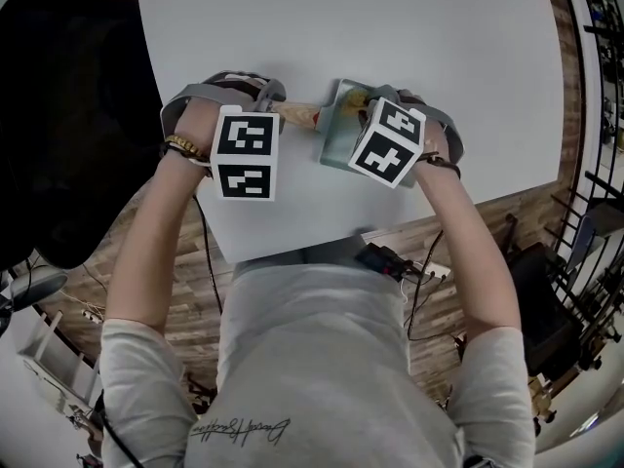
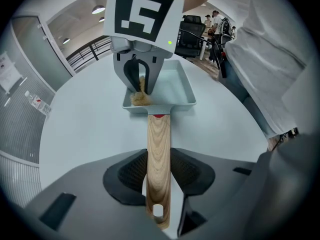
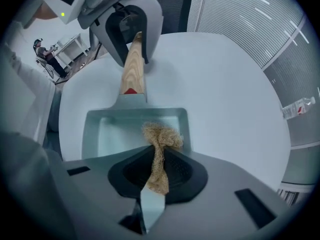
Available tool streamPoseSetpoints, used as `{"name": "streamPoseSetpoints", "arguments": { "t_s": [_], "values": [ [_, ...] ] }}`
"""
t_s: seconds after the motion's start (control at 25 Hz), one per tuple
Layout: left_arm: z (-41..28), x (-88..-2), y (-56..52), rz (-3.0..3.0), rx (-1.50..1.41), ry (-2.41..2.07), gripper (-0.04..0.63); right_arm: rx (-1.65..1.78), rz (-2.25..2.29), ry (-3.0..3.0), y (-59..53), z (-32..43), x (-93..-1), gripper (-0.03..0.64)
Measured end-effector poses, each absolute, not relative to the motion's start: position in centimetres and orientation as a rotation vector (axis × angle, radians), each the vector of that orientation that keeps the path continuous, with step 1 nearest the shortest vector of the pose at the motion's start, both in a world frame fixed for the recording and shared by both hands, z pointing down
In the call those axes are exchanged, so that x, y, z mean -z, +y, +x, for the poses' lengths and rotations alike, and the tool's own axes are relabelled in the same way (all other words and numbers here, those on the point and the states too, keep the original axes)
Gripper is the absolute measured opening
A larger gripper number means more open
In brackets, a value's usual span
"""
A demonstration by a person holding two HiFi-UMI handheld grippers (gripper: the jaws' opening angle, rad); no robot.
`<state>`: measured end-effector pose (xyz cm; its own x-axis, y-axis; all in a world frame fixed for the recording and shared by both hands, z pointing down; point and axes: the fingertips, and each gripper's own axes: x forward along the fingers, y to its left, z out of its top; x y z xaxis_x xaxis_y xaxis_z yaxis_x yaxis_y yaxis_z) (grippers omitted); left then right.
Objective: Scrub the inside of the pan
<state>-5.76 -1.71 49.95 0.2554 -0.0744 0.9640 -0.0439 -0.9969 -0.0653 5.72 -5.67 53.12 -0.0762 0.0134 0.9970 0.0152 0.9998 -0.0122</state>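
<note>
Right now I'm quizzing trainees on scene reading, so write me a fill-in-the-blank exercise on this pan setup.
The left gripper clamps the ____ handle of the pan.
The right gripper, shut on a tan scrubber, points ____ into the pan.
The pan rests on a ____ table.
Missing words: wooden; down; white.

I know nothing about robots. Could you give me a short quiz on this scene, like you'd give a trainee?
1. What does the right gripper hold? A: a tan fibrous scrubber; B: a metal spoon; C: nothing.
2. True or false: the left gripper is closed on the wooden handle of the pale blue rectangular pan.
3. Fill in: the pan sits on a white ____.
Key: 1 A; 2 true; 3 table.
</note>
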Motion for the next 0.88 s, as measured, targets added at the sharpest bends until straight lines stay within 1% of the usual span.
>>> {"name": "streamPoseSetpoints", "arguments": {
  "t_s": [0.44,0.68,0.88],
  "values": [
    [-5.8,-50.3,-1.9,-2.492,1.917,0.165,0.150,0.009,-0.013,-1.643,-6.3,5.7,-53.4,0.067],
    [-6.2,-50.6,-2.2,-2.489,1.924,0.190,0.152,0.035,-0.080,-1.623,-3.4,5.7,-53.6,0.067],
    [-6.2,-50.7,-2.4,-2.481,1.921,0.196,0.152,-0.040,-0.178,-1.613,0.0,6.2,-53.5,0.067]
  ]
}}
